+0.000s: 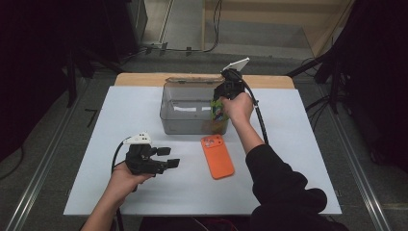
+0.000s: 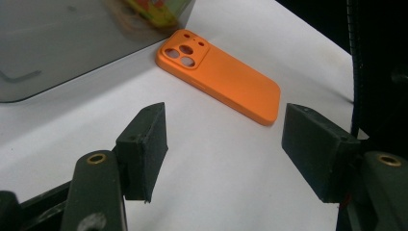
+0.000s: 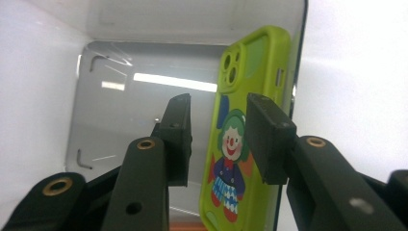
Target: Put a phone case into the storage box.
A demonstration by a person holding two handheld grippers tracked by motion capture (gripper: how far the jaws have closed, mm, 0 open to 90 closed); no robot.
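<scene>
Reaching into the clear box point(image 1: 187, 108) at its right end, the right gripper point(image 3: 219, 139) has its jaws apart around the green phone case point(image 3: 240, 144), which leans against the wall. Nearer on the table, the left gripper point(image 1: 166, 157) is wide open beside the orange phone case point(image 1: 217, 156).

The high view looks down over the table point(image 1: 144, 192); both gripper views sit close, sharing the bin point(image 1: 185, 108).

green case point(image 3: 243, 144) bottom cut off by frame edge, orange case point(image 3: 185, 227) mostly hidden
</scene>
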